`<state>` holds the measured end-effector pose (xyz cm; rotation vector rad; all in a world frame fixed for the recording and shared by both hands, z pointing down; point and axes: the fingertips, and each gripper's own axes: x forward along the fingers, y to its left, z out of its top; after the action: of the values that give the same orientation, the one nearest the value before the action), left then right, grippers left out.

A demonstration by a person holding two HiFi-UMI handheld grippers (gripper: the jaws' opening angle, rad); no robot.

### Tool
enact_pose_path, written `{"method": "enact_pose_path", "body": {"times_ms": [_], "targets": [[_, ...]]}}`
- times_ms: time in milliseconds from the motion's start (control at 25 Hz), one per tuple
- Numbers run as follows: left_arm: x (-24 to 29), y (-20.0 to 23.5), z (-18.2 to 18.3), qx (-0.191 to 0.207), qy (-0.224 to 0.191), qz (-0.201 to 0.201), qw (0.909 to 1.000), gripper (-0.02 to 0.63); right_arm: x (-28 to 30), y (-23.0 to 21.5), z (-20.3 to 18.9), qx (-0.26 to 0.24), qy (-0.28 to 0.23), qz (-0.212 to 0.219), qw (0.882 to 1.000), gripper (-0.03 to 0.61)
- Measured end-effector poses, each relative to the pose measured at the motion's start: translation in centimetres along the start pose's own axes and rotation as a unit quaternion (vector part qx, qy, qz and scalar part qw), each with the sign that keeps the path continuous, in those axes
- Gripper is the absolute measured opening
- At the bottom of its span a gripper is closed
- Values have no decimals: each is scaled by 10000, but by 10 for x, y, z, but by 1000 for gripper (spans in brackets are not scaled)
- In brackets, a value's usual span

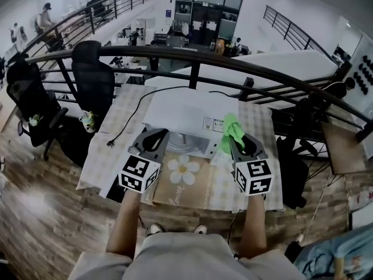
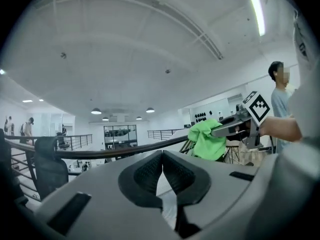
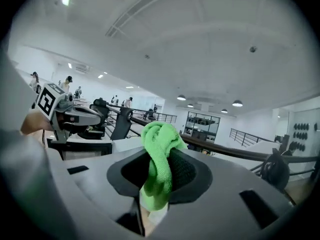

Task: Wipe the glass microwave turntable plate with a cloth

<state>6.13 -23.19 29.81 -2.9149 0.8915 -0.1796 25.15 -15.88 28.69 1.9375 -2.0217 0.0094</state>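
Where the right gripper's (image 3: 159,156) pads close in, I see them clamped on a bunched green cloth (image 3: 159,134). It fills the gap between the jaws and stands up above their tips in a rolled fold, with a tail hanging down behind the pads. On the other side, the left gripper (image 2: 162,158) has its jaws pressed together at the tips with nothing between them. Both tools are held up off the table and tilted upward, so each gripper view looks mostly at the ceiling and catches the other gripper off to one side. From the head view I have the two grippers side by side, well apart, in front of a white microwave (image 1: 186,112) that sits on a table (image 1: 113,144) under a checked cover. There the cloth pokes up over the microwave's right front corner. Just below the grippers lies a brown mat (image 1: 192,185) printed with a white flower. A black power cable (image 1: 131,118) runs from the microwave's left side across the table. I cannot pick out the glass plate in any view. Beyond the table runs a curved dark railing (image 1: 192,54), with a black office chair (image 1: 93,77) at the left. In the left gripper view a person (image 2: 281,101) stands past the right gripper.
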Motion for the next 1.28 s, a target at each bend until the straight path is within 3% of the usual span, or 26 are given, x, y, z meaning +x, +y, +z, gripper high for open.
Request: {"method": "enact_pose_path", "body": {"times_ms": [280,560,1280], "targets": [[8,-6,53,569,-282,-127,9979,18,-43,-29,45,-75,-555,-502,9972,100],[5,-16,79,778,-519,-253,9953,18,-56,-25,54,1,-730,-569,9957,98],[13,-5,59,745,-312,-276,9964,18,-23,1,45,-117,-553,-269,9980,94]]}}
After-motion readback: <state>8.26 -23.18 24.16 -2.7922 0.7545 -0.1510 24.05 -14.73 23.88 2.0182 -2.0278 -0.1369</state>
